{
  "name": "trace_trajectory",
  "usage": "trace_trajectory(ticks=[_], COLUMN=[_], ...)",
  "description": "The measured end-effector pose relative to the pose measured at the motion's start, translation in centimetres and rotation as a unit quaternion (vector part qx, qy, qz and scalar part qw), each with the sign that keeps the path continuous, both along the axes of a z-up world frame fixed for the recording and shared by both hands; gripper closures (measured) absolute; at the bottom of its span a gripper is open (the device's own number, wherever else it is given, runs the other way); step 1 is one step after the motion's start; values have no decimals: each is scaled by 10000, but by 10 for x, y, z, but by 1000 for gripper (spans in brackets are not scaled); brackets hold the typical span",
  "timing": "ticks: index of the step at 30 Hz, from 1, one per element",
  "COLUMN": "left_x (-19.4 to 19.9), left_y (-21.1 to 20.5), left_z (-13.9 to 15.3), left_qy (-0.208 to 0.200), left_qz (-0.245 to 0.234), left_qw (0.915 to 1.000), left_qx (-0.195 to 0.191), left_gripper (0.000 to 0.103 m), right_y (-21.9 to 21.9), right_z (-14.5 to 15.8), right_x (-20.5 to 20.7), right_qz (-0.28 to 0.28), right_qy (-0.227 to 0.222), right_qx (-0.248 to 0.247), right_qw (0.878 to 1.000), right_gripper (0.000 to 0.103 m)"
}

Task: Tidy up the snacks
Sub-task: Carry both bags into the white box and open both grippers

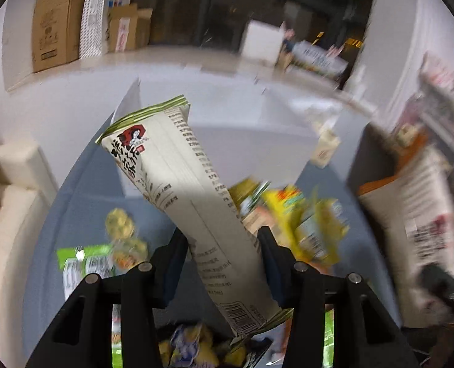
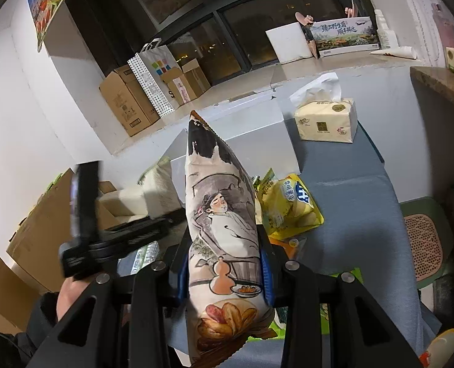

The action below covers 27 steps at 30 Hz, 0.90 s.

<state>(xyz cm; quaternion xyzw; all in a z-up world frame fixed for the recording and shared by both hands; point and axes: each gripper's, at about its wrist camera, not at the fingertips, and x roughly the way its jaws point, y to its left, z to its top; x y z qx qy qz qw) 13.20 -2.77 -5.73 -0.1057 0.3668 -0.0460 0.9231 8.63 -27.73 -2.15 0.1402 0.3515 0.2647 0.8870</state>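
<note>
The left gripper [image 1: 223, 257] holds a green-trimmed bag [image 1: 177, 190] between its fingers [image 1: 173, 263], clamped low on the pack, which rises tilted ahead of them. The right gripper [image 2: 223, 263] holds an illustrated bag [image 2: 220, 233] the same way, its blue-padded fingers [image 2: 266, 273] pressed on both sides of the lower body. Both bags are lifted above the blue tabletop [image 2: 349, 214].

Step in hand, by judgement: carrying both bags to their sorted places. Keep the grip light enough not to crush the contents. Hold each bag upright so that it does not swing. Lower each one until its base rests on the surface before opening the fingers.

A yellow pack [image 2: 291, 205] lies just right of the right fingers; a tissue pack [image 2: 326, 119] stands far ahead. The destination is not identifiable. The left view is blurred at its right side, so the loose snacks [image 1: 291, 224] there cannot be read. The bottoms of both bags are cut off by the gripper bodies.
</note>
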Motion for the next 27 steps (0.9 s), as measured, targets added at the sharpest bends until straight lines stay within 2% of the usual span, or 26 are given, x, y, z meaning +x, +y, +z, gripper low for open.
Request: trace_trajectory(ticks=[5, 8, 13, 16, 19, 27], left_x=[11, 23, 69, 103, 138, 207], left_y=[8, 10, 19, 35, 44, 45], left_z=[29, 47, 74, 89, 96, 74], left_qy=[-410, -562, -697, -632, -521, -6], left_qz=[-96, -216, -425, -478, -458, -590], left_qw=[9990, 9975, 9949, 9953, 9951, 9892], left_qx=[144, 359, 598, 549, 707, 1341], left_gripper=[51, 51, 51, 51, 51, 51], right_y=[11, 20, 40, 53, 67, 99], right_z=[9, 23, 47, 60, 67, 58], right_x=[22, 45, 100, 141, 183, 266], right_qz=[66, 74, -4, -63, -126, -403], right_qy=[-91, -192, -264, -232, -107, 169], right_qx=[-10, -68, 6, 55, 39, -236], right_qw=[9999, 9998, 9997, 9997, 9999, 9988], right_gripper=[64, 64, 64, 64, 64, 63])
